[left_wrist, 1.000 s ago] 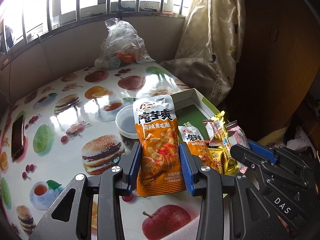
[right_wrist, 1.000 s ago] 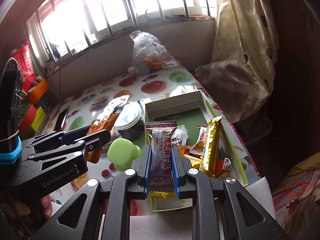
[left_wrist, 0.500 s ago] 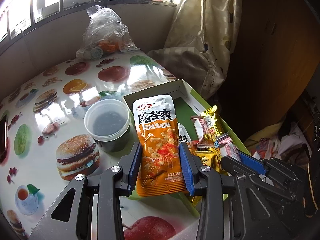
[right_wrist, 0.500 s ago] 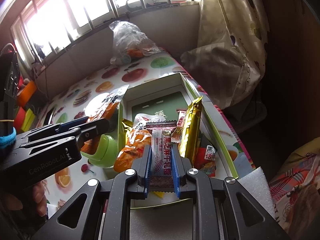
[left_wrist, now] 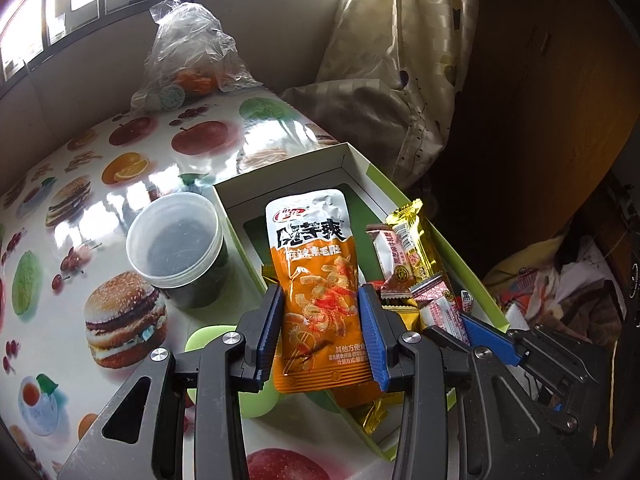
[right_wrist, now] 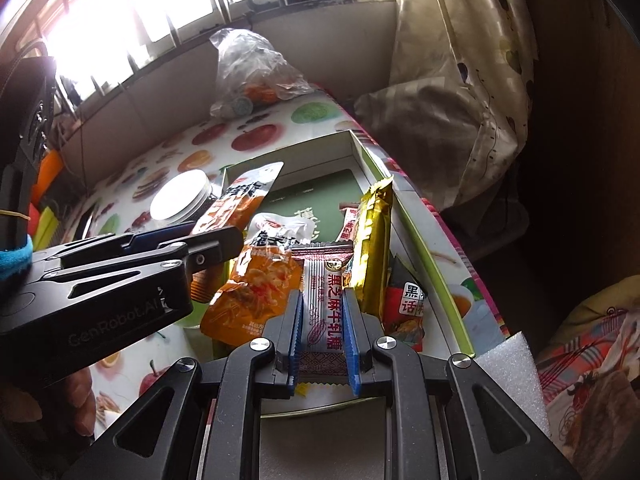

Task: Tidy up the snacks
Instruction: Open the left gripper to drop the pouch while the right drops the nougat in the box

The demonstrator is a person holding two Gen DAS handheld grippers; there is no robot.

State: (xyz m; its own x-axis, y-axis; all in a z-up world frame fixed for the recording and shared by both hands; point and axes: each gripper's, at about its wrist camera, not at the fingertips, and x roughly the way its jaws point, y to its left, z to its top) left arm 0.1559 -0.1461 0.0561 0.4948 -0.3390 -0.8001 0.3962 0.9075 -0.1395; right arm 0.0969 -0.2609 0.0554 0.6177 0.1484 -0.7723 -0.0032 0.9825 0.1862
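Left gripper (left_wrist: 322,332) clamps orange snack pouch (left_wrist: 316,276), held above near end of green-rimmed box (left_wrist: 288,168). Right gripper (right_wrist: 322,344) pinches pink-white candy bar (right_wrist: 324,316) over same box, beside gold wrapper (right_wrist: 374,240). Lidded tub (left_wrist: 176,244) just left of box.

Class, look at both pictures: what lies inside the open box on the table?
Inside the box lie an orange pouch, a gold bar, small red-and-white sweets and a red packet on a green floor. Whatever lies beneath this heap is covered.
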